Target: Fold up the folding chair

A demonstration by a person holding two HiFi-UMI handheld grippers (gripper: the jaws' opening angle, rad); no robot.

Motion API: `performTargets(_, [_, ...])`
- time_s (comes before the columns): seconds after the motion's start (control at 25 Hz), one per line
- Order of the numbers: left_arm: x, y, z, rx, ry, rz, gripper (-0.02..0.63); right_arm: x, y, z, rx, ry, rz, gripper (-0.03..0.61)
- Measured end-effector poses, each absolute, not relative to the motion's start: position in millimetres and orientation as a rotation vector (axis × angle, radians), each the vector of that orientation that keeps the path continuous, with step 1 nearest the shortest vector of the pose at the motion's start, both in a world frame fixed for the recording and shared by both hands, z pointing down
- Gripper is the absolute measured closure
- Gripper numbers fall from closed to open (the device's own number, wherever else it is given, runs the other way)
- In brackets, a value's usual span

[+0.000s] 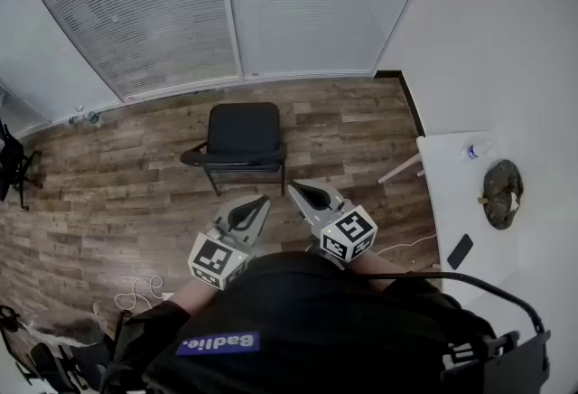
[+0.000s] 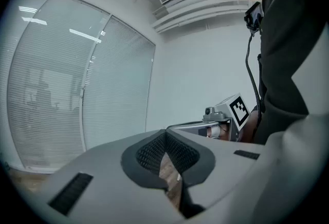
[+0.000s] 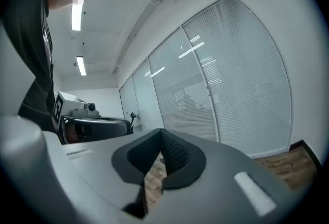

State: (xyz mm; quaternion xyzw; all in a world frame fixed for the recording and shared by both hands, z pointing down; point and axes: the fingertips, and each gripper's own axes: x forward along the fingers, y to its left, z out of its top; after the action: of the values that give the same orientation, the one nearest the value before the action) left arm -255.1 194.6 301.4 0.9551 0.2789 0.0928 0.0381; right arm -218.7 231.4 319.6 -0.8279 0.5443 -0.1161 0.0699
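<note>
Chair unfolded on floor, dead ahead, well apart from left gripper and right gripper; fingers of both shut, empty, about equally near.

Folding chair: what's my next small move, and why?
Probably advance the left gripper and right gripper toward the folding chair, opening them on the way. The chair stands unfolded on the floor, apart from both grippers, and both are shut and empty.
</note>
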Motion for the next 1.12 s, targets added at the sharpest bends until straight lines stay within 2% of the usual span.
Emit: performTargets(1.12, [-255.5,215.5,306.0,2.915,0.826,0.294,0.609,-219.3,254.0,325.8,-2.471,1.616,-0.385,0.577])
